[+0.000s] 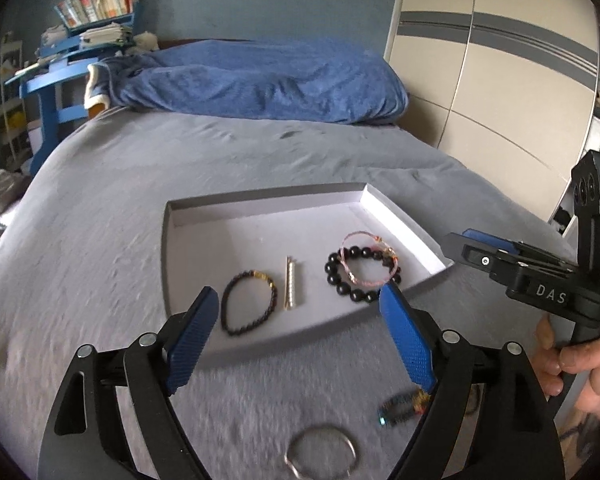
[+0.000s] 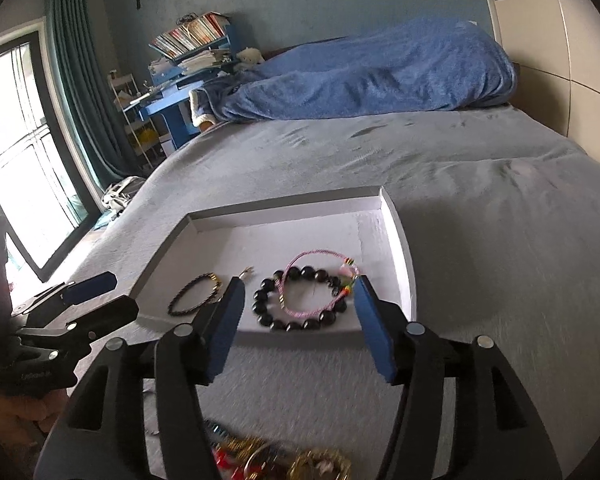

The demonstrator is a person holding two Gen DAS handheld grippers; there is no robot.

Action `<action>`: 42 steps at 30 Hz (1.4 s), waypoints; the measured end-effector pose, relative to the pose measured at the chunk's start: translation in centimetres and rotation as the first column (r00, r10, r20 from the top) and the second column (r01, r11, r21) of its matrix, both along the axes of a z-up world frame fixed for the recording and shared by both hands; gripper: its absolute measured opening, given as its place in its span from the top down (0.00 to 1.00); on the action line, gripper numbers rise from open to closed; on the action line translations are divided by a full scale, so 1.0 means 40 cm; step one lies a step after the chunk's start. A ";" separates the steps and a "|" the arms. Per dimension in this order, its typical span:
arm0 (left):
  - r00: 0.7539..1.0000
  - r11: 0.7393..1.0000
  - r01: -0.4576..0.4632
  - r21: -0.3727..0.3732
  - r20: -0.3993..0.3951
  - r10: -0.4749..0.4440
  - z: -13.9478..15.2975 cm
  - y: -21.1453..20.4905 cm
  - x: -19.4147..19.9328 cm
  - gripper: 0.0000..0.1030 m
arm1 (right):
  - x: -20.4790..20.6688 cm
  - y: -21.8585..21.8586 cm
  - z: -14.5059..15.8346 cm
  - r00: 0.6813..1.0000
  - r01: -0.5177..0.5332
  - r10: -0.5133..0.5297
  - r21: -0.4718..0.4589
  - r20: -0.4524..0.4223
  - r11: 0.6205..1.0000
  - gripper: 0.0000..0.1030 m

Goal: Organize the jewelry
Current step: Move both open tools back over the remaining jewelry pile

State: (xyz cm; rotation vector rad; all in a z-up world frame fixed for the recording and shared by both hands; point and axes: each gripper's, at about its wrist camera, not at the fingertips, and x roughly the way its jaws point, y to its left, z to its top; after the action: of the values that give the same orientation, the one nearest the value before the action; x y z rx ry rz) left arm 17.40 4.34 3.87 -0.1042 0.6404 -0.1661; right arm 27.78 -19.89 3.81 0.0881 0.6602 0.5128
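Left gripper (image 1: pixel 298 312) jaws stand wide and empty above the bed (image 1: pixel 100 240); right gripper (image 2: pixel 298 308) jaws are parted, holding nothing; the large black bead bracelet (image 2: pixel 300 300) and pink cord bracelet (image 2: pixel 320 280) lie in the white tray (image 2: pixel 400 240) beyond the fingertips; more jewelry (image 2: pixel 284 460) lies on the bed beneath.

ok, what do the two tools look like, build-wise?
Both match: black plastic linkage arms with silver pivot pins, ending in flat blue textured pads. Left tool, right tool. The right tool's body shows white "DAS" lettering and a green light. No cables or sleeves visible.
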 end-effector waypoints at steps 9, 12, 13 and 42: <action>1.000 1.000 -0.019 -0.016 -0.014 0.019 -0.020 0.005 -0.108 0.19 | -0.087 0.007 -0.009 1.000 -0.028 0.028 0.005 -0.004 1.000 0.39; 1.000 1.000 -0.009 -0.004 -0.021 0.009 -0.032 -0.006 -0.129 0.19 | -0.106 0.009 -0.017 0.999 -0.034 0.034 0.001 -0.010 0.999 0.39; 1.000 1.000 -0.003 -0.004 -0.022 0.003 -0.033 -0.010 -0.133 0.19 | -0.111 0.009 -0.018 0.999 -0.035 0.035 0.001 -0.011 0.999 0.39; 0.995 0.998 0.053 0.038 -0.088 -0.049 -0.083 -0.066 -0.167 0.19 | -0.193 -0.012 -0.059 0.999 -0.005 0.003 -0.035 -0.038 0.999 0.32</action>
State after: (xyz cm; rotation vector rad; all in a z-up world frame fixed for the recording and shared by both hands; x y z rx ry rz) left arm 10.73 1.70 0.54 -0.0569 0.7335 -0.1987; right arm 20.05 -20.38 1.47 0.0633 0.7065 0.5041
